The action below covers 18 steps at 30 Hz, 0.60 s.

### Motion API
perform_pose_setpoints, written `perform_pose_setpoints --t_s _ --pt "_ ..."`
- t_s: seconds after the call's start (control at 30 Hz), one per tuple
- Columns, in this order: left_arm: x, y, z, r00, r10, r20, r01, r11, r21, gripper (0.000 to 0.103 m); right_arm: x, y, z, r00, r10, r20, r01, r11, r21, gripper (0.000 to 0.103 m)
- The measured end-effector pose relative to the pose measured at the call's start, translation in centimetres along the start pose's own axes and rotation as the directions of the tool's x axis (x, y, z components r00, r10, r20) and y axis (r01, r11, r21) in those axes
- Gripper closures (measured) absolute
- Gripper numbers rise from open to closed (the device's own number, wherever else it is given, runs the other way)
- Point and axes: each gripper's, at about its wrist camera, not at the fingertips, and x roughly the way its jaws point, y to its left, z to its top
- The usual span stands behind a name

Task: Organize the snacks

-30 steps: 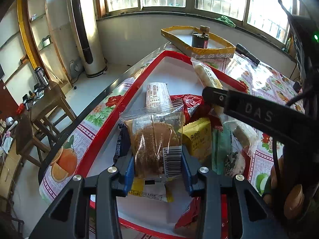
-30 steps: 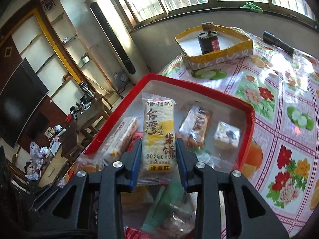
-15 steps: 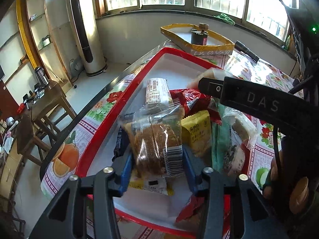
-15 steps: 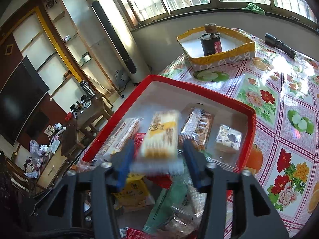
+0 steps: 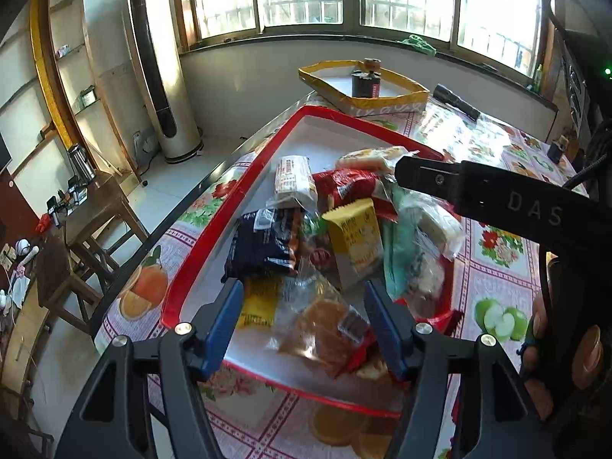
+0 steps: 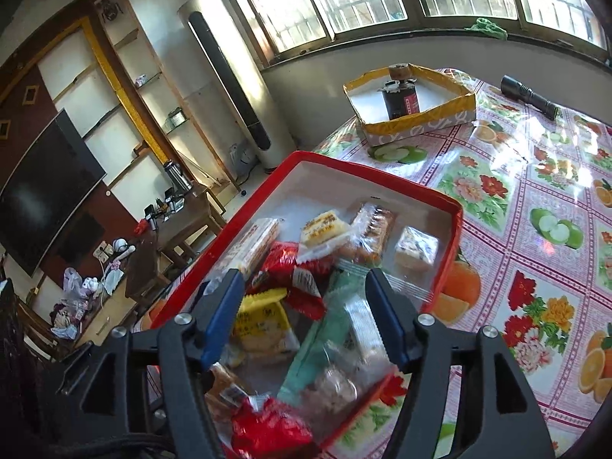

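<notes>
The left gripper (image 5: 302,317) has just been opening; its jaws stand apart, and the clear packet of brown cake (image 5: 321,329) lies loose between them in the red tray (image 5: 191,264), touching neither pad. The right gripper (image 6: 306,313) has likewise just been opening, its jaws apart over the snack pile. The yellow rice cracker packet (image 6: 323,227) lies at twelve o'clock from it, somewhat blurred, probably resting on the red packets (image 6: 290,264). At one o'clock, beyond the tray, sits the yellow-rimmed box (image 6: 413,122) on the flowered tablecloth (image 6: 535,191).
</notes>
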Motion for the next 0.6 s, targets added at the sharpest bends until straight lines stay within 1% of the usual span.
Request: perform_pose_setpoints --t_s 0.17,0.3,0.37,0.47,0.6 --pt "-1.0 -0.1 -0.9 1.0 -0.004 0.007 0.004 1.0 0.014 0.035 -1.2 0.0 -0.9 1.0 0.012 0.0 -0.011 0.999 -0.037 0.033" --pt "-2.1 0.1 -1.5 1.0 -0.001 0.021 0.001 1.0 0.023 0.034 -2.5 0.1 -1.8 1.0 0.017 0.001 -0.016 0.995 -0.101 0.029" --pt "-2.6 0.3 -1.8 1.0 0.004 0.031 -0.005 1.0 0.027 0.031 -3.1 0.2 -2.2 1.0 0.022 -0.004 -0.023 0.99 -0.137 0.027" --pt "-3.4 0.8 -2.5 0.999 0.015 0.049 -0.017 0.999 0.031 0.029 -4.0 0.7 -3.4 1.0 0.015 -0.024 -0.02 0.974 -0.225 0.023" --pt "-4.2 1.2 -3.2 0.998 0.018 0.068 -0.02 0.999 0.03 0.029 -4.8 1.6 -5.1 0.998 -0.011 -0.062 -0.011 0.936 -0.353 0.018"
